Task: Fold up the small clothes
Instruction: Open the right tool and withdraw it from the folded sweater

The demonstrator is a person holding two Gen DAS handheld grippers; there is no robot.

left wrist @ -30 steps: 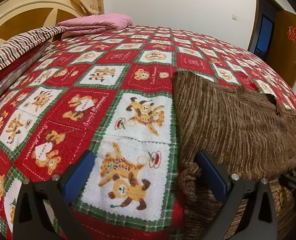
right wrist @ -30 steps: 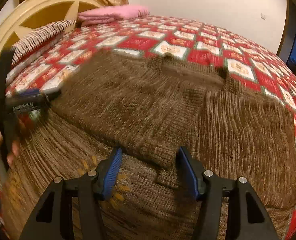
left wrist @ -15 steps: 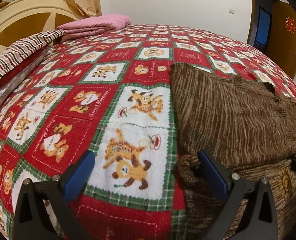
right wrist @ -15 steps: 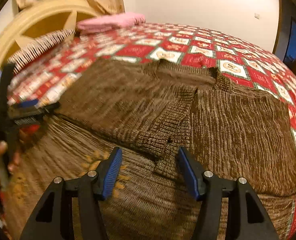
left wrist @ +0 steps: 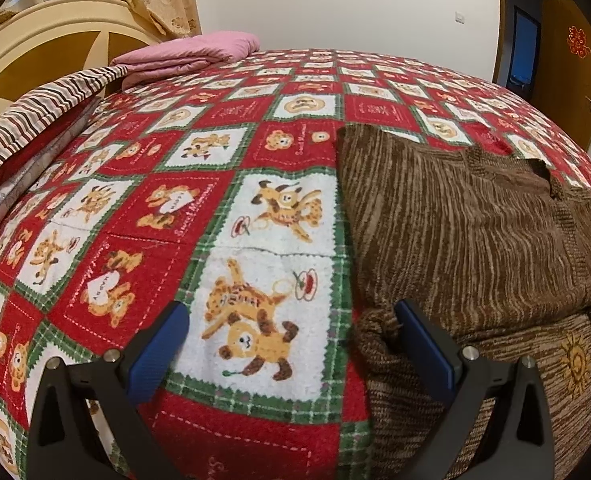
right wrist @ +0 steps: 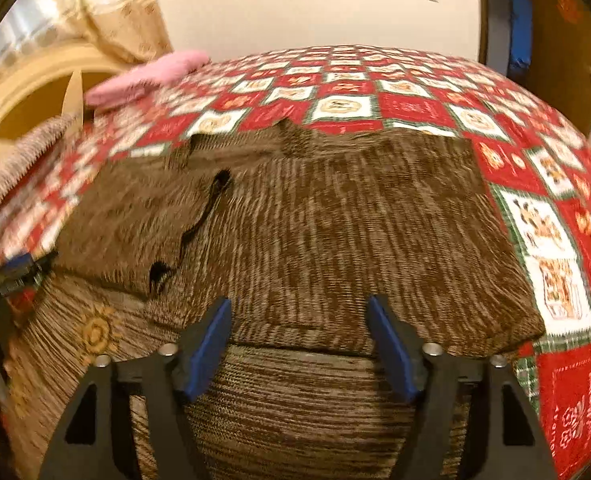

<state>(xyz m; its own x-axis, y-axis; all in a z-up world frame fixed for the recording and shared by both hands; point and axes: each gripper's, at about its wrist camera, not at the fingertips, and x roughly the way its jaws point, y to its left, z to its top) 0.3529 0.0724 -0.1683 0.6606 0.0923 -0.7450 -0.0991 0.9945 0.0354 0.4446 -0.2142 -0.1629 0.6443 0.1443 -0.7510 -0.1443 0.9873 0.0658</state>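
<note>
Now both grippers hover spread over a brown knit sweater on the bed.

Seen from the left wrist, the left gripper (left wrist: 291,350) stands wide apart with nothing between its blue pads, its right pad (left wrist: 425,350) just at the bunched left edge of the sweater (left wrist: 467,236), which fills the right half of the frame on the red, white and green bear-print quilt (left wrist: 167,208). Seen from the right wrist, the right gripper (right wrist: 301,346) is likewise spread and holds nothing, low in the frame over the sweater (right wrist: 355,232), whose sides are folded inward. A small sun motif (right wrist: 95,330) shows at lower left. A folded pink blanket (left wrist: 187,54) lies at upper left, by the cream headboard (left wrist: 35,60).
</note>
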